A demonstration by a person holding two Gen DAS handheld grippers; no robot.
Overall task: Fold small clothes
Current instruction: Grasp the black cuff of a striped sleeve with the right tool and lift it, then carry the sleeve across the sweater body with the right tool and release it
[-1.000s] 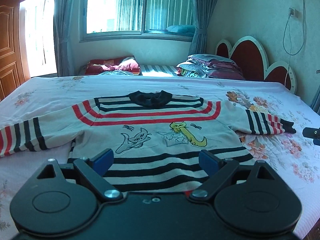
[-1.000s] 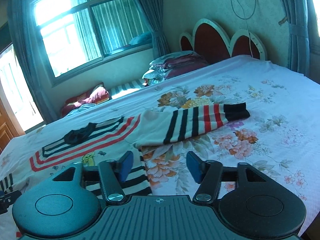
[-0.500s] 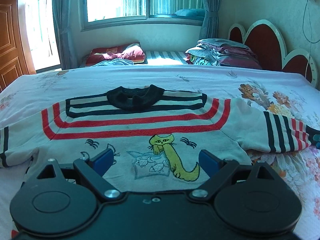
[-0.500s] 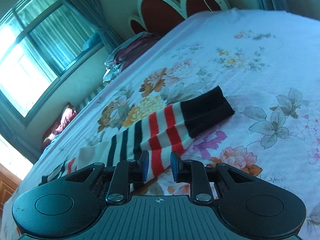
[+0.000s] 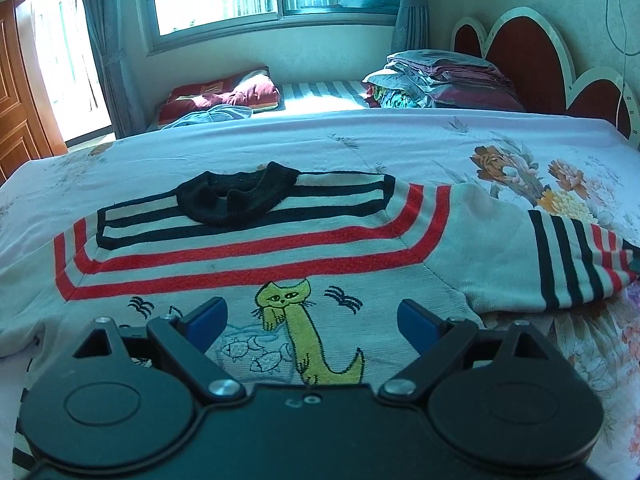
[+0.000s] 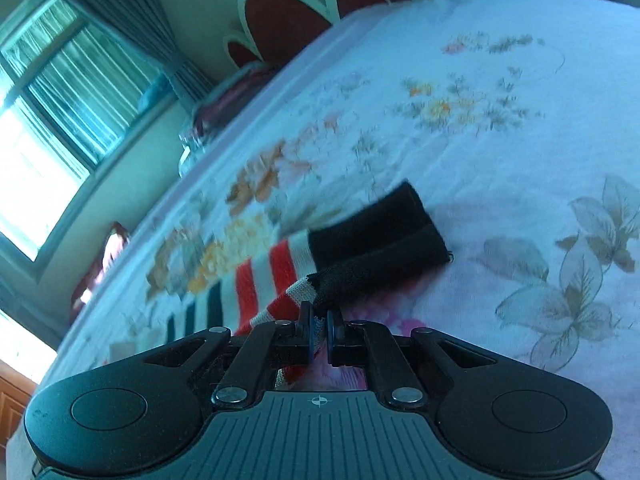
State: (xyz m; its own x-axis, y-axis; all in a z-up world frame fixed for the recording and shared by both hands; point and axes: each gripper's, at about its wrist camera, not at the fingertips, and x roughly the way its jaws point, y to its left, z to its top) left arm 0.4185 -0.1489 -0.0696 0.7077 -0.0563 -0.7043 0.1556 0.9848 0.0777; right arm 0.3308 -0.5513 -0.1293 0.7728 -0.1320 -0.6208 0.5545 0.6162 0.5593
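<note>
Both units look alike: the matte black plastic left gripper (image 5: 312, 318) and right gripper (image 6: 319, 330) carry blue fingertip pads, silver pivot screws, round side discs; the right body seems ribbed.

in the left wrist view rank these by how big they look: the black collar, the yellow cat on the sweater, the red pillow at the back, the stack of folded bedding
1. stack of folded bedding
2. black collar and red pillow: about alike, so not ranked
3. yellow cat, narrow though tall

The pillow and the bedding lie far from the camera, so their real sizes are likely larger than they look.

Bedsheet (image 6: 500, 128) beyond the sleeve (image 6: 360, 248) lies open — headboard (image 5: 516, 44) far.
</note>
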